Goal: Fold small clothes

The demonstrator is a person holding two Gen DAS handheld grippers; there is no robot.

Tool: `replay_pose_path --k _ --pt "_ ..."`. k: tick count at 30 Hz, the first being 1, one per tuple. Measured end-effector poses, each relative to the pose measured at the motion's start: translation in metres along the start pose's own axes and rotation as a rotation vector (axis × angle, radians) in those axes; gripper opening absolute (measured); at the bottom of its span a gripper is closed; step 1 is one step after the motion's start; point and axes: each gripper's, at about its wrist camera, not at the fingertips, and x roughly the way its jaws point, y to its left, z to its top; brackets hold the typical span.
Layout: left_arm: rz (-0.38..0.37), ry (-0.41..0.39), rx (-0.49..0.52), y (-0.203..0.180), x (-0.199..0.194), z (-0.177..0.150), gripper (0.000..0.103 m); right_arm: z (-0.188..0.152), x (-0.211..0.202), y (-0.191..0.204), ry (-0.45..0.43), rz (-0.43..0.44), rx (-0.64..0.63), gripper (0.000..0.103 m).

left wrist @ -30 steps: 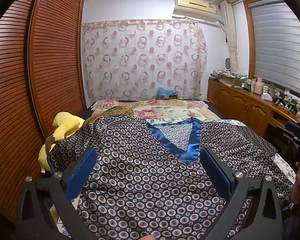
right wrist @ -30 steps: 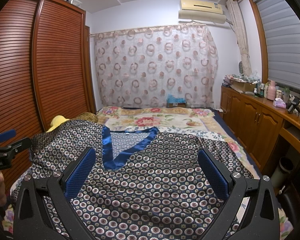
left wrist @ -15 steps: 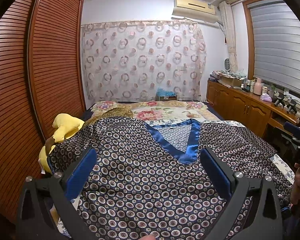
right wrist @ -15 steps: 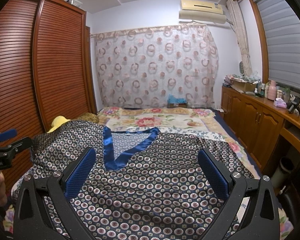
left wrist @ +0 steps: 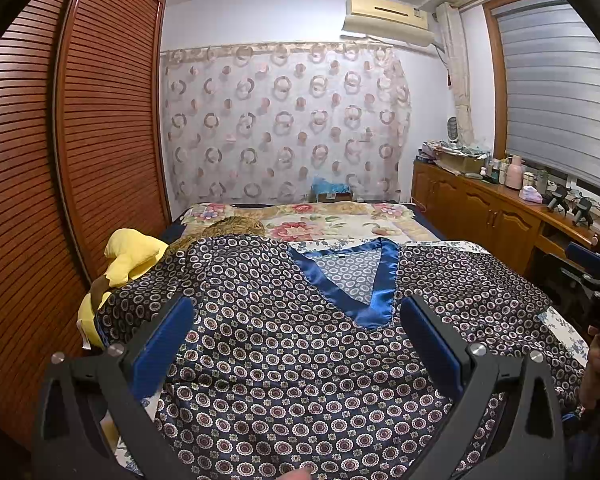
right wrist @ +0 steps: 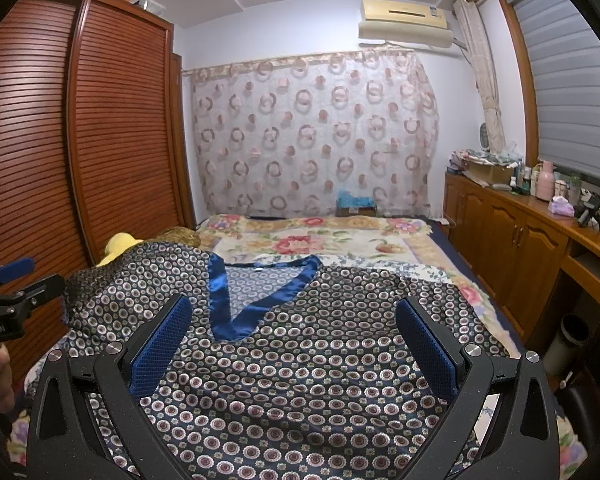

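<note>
The patterned satin top (left wrist: 284, 344) with its blue V-neck trim (left wrist: 380, 280) is lying spread flat on the bed (left wrist: 340, 224), neckline pointing away from the person and both sleeves reaching out to the sides, so the folding itself is looking not yet begun: no sleeve is turned in, no side is doubled over, and the hem end is sitting nearest the cameras. The left claw (left wrist: 296, 344) is hovering over the near left part of the garment with its blue pads (left wrist: 162, 344) standing wide apart and gripping nothing; the right claw (right wrist: 292, 344) is hovering likewise over the near right part, wide and empty. A yellow plush toy (left wrist: 134, 254) is lying against the left sleeve's edge by the wardrobe (left wrist: 60, 160). As a judgement, everything is remaining to do: taking hold of an edge, bringing sleeves inward, then folding the body.
</note>
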Motion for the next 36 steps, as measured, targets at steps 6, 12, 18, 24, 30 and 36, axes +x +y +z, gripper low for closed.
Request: replay_pose_path --k 6,12,18,24,30,36 --pt "0.002 0.025 -0.003 0.006 0.005 -0.006 0.103 0.001 0.004 0.010 0.016 0.015 -0.007 0.103" --pt "0.031 0.063 -0.018 0.025 0.013 -0.014 0.103 -0.004 0.012 0.019 0.035 0.049 -0.015 0.103" --pt "0.045 0.104 -0.033 0.056 0.022 -0.025 0.103 -0.017 0.031 0.024 0.078 0.101 -0.023 0.103" --pt "0.051 0.164 -0.071 0.093 0.035 -0.045 0.103 -0.030 0.053 0.042 0.144 0.148 -0.062 0.103" --pt "0.059 0.212 -0.077 0.126 0.047 -0.063 0.103 -0.043 0.069 0.056 0.193 0.199 -0.079 0.103" --pt "0.075 0.250 -0.101 0.159 0.055 -0.071 0.100 -0.048 0.084 0.066 0.228 0.246 -0.100 0.103"
